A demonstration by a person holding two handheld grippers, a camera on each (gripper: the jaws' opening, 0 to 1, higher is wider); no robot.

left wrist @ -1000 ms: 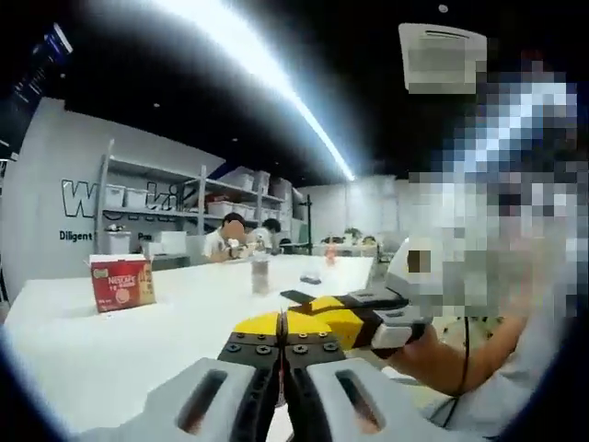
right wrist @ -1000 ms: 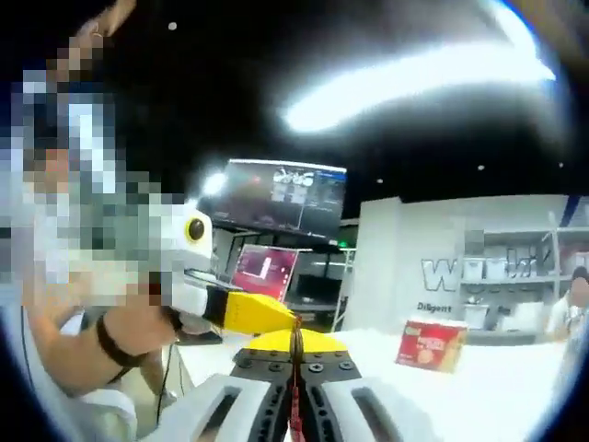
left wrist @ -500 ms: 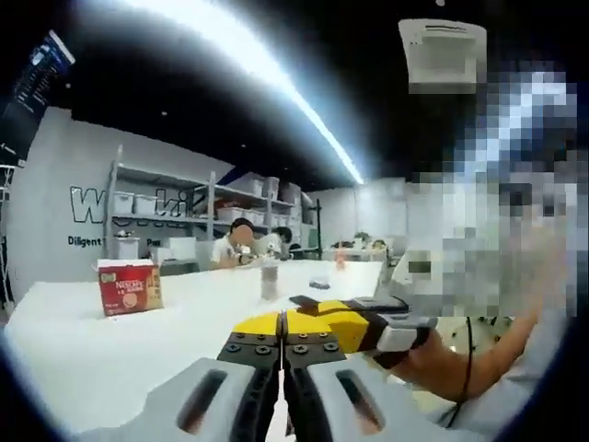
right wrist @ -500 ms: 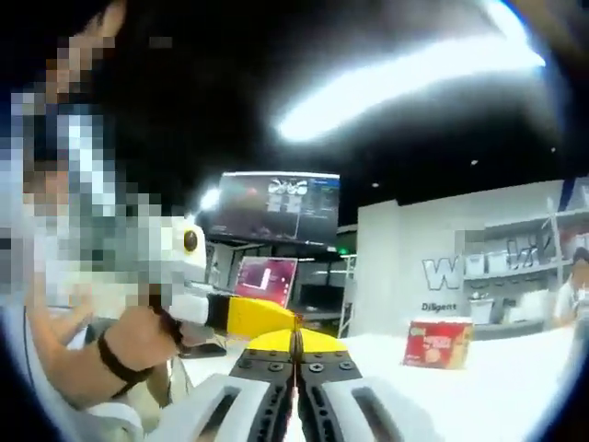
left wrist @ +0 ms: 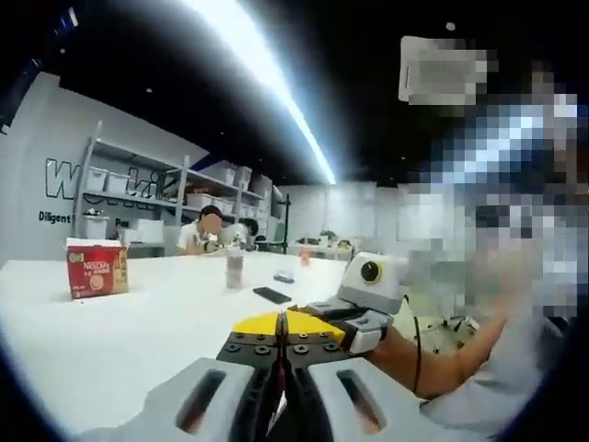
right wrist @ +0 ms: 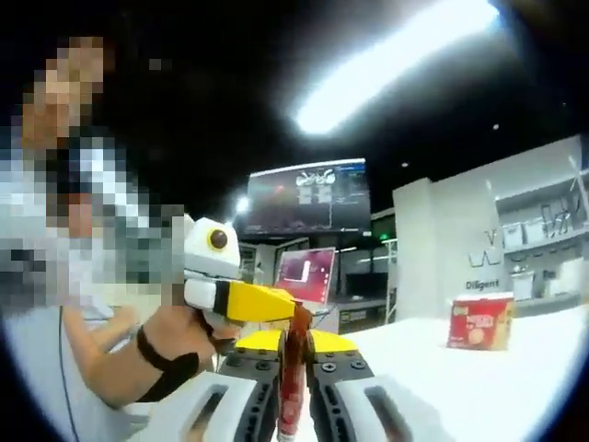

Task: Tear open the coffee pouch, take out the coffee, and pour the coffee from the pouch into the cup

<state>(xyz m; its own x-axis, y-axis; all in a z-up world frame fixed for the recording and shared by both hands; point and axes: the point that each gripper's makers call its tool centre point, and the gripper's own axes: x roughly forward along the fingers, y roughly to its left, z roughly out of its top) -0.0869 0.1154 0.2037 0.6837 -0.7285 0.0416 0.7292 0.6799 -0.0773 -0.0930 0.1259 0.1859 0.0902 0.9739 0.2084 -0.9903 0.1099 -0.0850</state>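
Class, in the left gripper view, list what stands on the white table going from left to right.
Red coffee box → tall cup-like container → flat black phone-like slab → other gripper's white camera housing, held at the table's right edge.

Coffee pouch [right wrist: 293, 368] largely hidden between jaws in right gripper view, print unreadable. Red box [left wrist: 96, 269] lettering too small. Wall lettering [left wrist: 64, 180] blocked by shelving [left wrist: 138, 198].

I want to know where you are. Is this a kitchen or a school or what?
Probably a shared office or workshop. There is a long white table, shelves of storage boxes along a wall with big lettering, and computer screens glowing at the back. People sit at the far end.
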